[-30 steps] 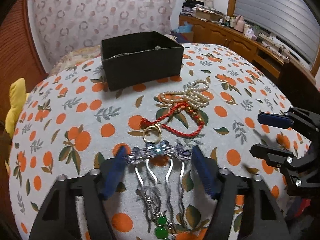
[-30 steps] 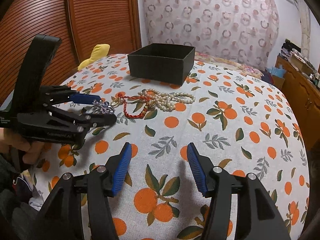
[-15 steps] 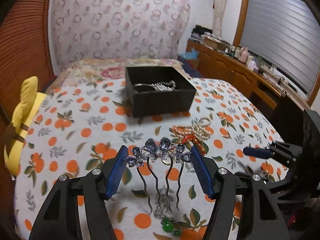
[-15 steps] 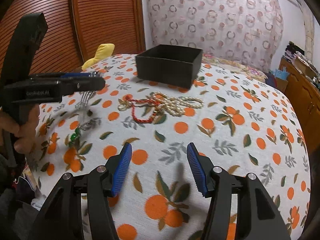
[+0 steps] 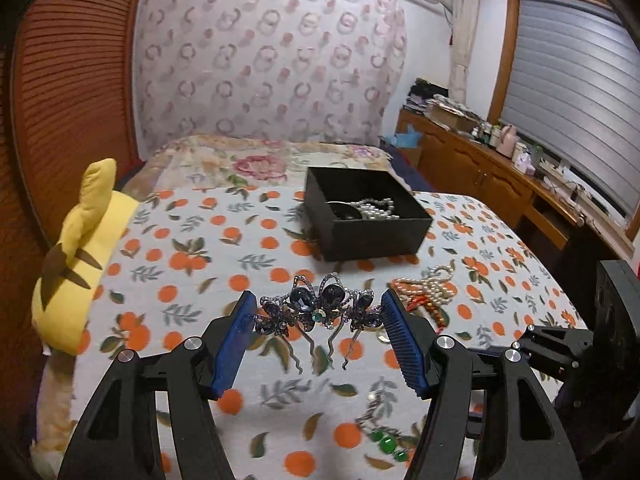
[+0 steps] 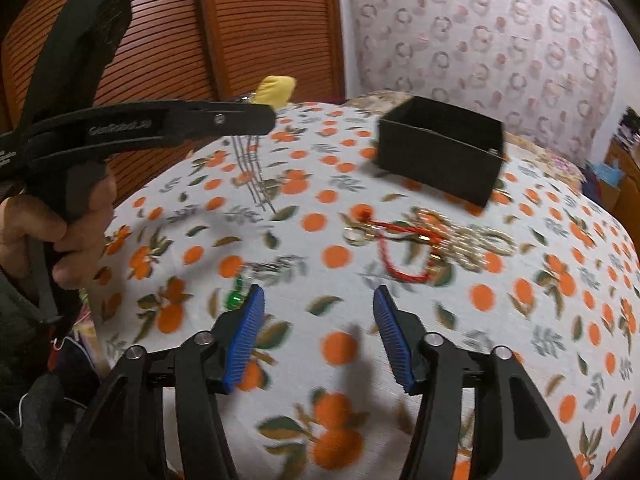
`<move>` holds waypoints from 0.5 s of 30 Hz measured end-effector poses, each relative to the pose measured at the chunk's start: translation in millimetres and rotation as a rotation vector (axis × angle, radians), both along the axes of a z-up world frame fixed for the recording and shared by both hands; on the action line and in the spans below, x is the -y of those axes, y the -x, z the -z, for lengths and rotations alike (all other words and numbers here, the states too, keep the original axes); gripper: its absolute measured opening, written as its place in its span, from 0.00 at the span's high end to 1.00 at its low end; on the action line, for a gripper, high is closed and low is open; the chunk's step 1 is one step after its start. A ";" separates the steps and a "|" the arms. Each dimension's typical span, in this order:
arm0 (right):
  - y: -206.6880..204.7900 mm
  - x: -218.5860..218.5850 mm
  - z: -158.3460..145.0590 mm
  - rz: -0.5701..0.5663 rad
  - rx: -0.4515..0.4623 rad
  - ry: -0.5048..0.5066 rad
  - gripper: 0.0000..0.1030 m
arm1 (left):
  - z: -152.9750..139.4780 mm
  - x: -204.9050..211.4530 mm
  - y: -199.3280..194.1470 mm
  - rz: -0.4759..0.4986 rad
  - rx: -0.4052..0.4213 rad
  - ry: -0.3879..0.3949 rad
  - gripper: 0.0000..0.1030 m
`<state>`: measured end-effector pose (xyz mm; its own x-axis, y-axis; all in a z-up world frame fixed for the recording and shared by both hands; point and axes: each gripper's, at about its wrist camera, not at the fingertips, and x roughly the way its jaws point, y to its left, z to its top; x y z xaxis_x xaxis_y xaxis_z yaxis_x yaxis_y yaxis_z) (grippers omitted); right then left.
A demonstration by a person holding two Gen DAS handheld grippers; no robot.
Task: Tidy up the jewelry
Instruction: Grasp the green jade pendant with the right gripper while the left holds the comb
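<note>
My left gripper [image 5: 318, 314] is shut on a dark blue jewelled hair comb [image 5: 316, 312] and holds it in the air above the cloth; its prongs hang down in the right wrist view [image 6: 252, 172]. A black open box [image 5: 368, 216] stands beyond it with a pearl strand [image 5: 374, 210] inside. On the cloth lie a pearl necklace [image 5: 434, 286], a red cord bracelet [image 6: 400, 256] with a gold ring [image 6: 356, 236], and a green bead piece [image 5: 386, 446]. My right gripper [image 6: 318, 334] is open and empty, low over the cloth.
A yellow plush toy [image 5: 76, 264] lies at the left edge of the orange-print cloth [image 5: 192, 264]. Wooden slatted doors [image 6: 160, 40] stand to the left. A wooden cabinet [image 5: 500, 176] with clutter runs along the right wall.
My left gripper has lifted the hair comb off the cloth and risen, so the box interior shows. The right gripper has shifted slightly forward and stays open.
</note>
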<state>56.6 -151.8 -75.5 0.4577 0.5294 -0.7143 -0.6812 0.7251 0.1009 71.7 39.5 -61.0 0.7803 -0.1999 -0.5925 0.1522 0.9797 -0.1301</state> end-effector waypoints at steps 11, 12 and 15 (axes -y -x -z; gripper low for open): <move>11.8 -50.0 13.3 -0.133 -0.045 0.038 0.82 | 6.4 -34.0 11.8 -0.060 -0.004 0.016 0.40; 13.4 -51.5 13.4 -0.139 -0.046 0.039 0.83 | 6.8 -35.5 12.5 -0.062 -0.004 0.018 0.40; 15.9 -53.4 13.1 -0.144 -0.042 0.050 0.83 | 8.2 -37.7 14.2 -0.064 -0.006 0.020 0.40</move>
